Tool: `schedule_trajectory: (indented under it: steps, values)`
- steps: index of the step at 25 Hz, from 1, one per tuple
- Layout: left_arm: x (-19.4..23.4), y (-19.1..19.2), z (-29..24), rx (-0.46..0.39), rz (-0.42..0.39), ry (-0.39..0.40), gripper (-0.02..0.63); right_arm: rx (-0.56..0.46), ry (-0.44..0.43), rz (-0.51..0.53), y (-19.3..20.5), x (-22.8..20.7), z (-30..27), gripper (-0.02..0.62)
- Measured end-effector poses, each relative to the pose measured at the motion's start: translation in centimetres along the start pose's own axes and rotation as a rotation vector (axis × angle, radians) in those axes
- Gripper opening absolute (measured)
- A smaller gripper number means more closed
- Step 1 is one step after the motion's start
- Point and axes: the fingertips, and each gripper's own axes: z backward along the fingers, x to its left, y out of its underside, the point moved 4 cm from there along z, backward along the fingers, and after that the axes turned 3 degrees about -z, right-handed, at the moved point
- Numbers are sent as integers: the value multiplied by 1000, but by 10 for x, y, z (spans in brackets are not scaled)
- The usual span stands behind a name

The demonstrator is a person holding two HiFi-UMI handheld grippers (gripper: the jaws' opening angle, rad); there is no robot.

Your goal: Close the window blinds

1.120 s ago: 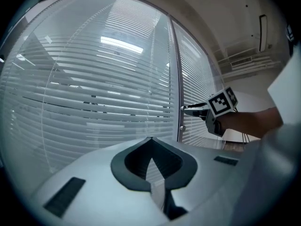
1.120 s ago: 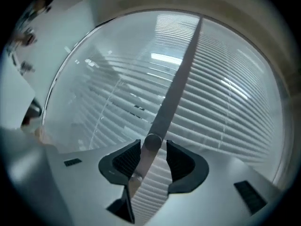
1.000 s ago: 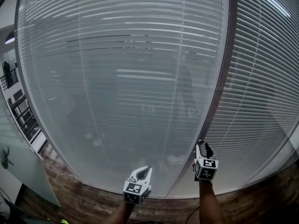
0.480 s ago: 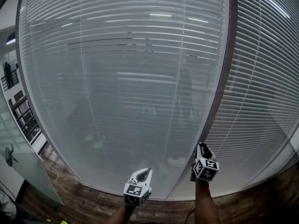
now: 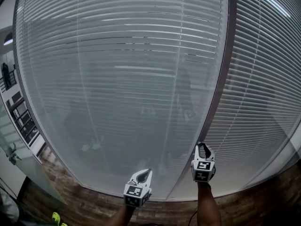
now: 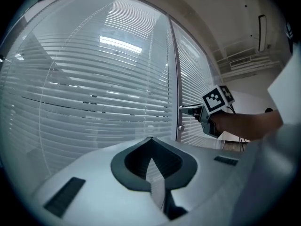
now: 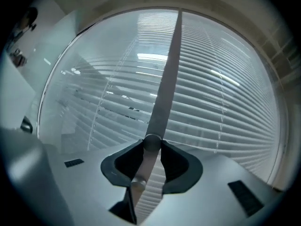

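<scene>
White slatted blinds [image 5: 131, 79] hang behind glass in front of me, and a second blind panel [image 5: 263, 88] fills the right. A grey upright frame post [image 5: 218, 88] divides them. My right gripper [image 5: 203, 146] points at that post low down. In the right gripper view its jaws have just been closing, and they now press on a small round knob [image 7: 151, 142] on the post. A second small stud [image 7: 138, 184] sits just below it. My left gripper [image 5: 145, 172] hangs lower left, shut and empty, clear of the glass; its view shows the right gripper [image 6: 186, 110] at the post.
A wooden floor [image 5: 70, 206] runs along the foot of the glass. A frosted glass partition [image 5: 19, 126] stands at the far left. A green shoe [image 5: 55, 217] shows at the bottom left edge.
The right gripper has rolled upright on the post and its jaws have narrowed onto the knob. The left gripper has stayed where it was.
</scene>
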Motion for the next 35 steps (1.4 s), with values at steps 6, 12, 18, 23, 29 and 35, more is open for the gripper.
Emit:
schedule_trajectory:
  steps: [6,12,18,23,29,35]
  values:
    - [2,-2,-1,8,3,-4,0,51,22,527,-2,9,-2,120]
    - [3,4,-3,5,-6,-2,0,45,26,998,8,15,-2,120]
    - [2,-3,-3,3,-4,-9,0,43,10,1064,6,13,-2,120]
    - [2,-1,-2,8,-10,-14,0,40,17,1055,7,12,-2,121]
    - [1,-3,-1,9,-20,-17,0,26,19,1023,7,13,-1,121]
    - [-3,-6,0,12,-32,-22,0,12,19,722,1,5,13,121]
